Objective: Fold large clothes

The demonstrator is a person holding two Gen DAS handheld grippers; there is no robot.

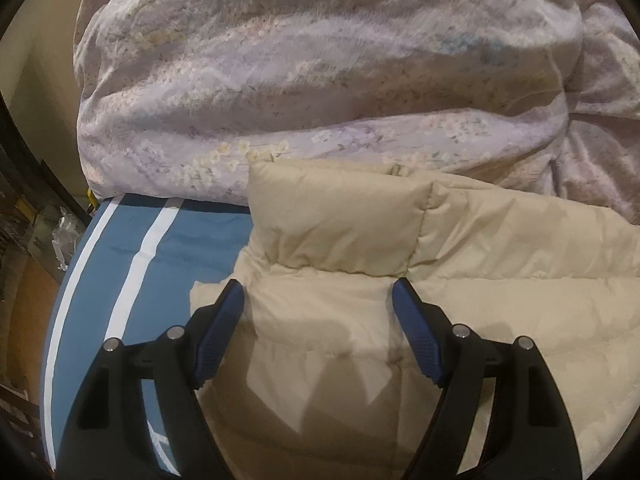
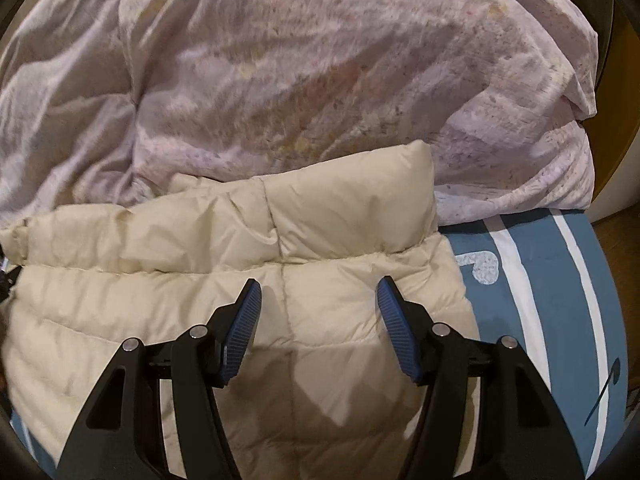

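A cream quilted puffer jacket [image 1: 480,264] lies flat on a blue sheet with white stripes [image 1: 132,248]. In the left wrist view its puffy collar [image 1: 340,220] stands up just beyond my left gripper [image 1: 318,294], which hangs open over the jacket's left edge with nothing pinched. The right wrist view shows the same jacket [image 2: 200,280] with its collar end [image 2: 352,208] ahead. My right gripper [image 2: 318,290] is open above the quilted panel near the jacket's right edge. Both sets of blue pads cast shadows on the fabric below.
A bulky lilac floral duvet [image 1: 320,80] [image 2: 280,80] is heaped right behind the jacket. The bed's edge drops off at the left in the left wrist view, with floor clutter [image 1: 44,220] below. A wooden frame [image 2: 612,100] stands at the far right.
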